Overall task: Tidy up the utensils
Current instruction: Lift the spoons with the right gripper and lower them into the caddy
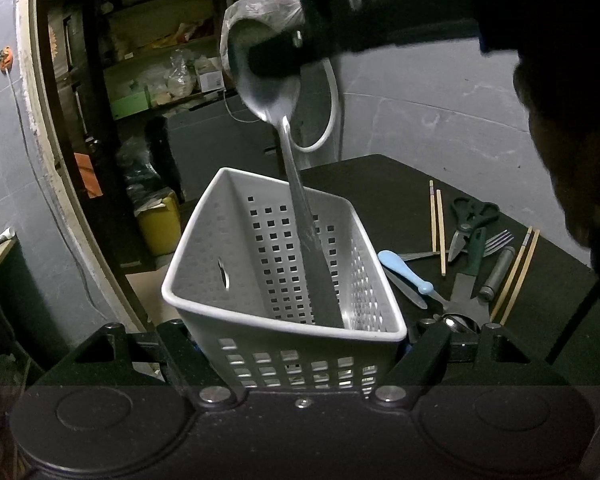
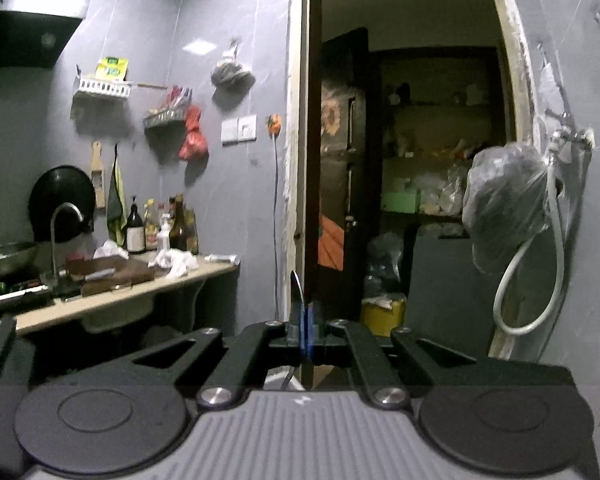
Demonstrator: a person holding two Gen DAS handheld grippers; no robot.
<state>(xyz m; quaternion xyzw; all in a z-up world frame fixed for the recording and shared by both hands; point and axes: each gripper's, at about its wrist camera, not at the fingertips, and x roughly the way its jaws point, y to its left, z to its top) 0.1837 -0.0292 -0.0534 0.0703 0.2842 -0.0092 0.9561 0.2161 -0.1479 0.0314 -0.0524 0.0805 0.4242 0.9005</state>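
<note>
The left gripper [image 1: 300, 344] clamps the basket [image 1: 260, 248]; the right gripper [image 1: 276, 60] pinches the spoon [image 1: 296, 184] bowl above it.

Premises: a small domestic kitchen. A range hood [image 2: 28, 36] sits at ten o'clock in the right wrist view, above a counter [image 2: 112, 300] bearing a faucet [image 2: 62, 236], a pan [image 2: 6, 256] and sauce bottles [image 2: 160, 228]. Wall racks [image 2: 100, 88] and hanging bags [image 2: 194, 140] occupy grey tiled walls. At one o'clock, a doorway [image 2: 412, 160] opens onto pantry shelving [image 2: 428, 184].
</note>
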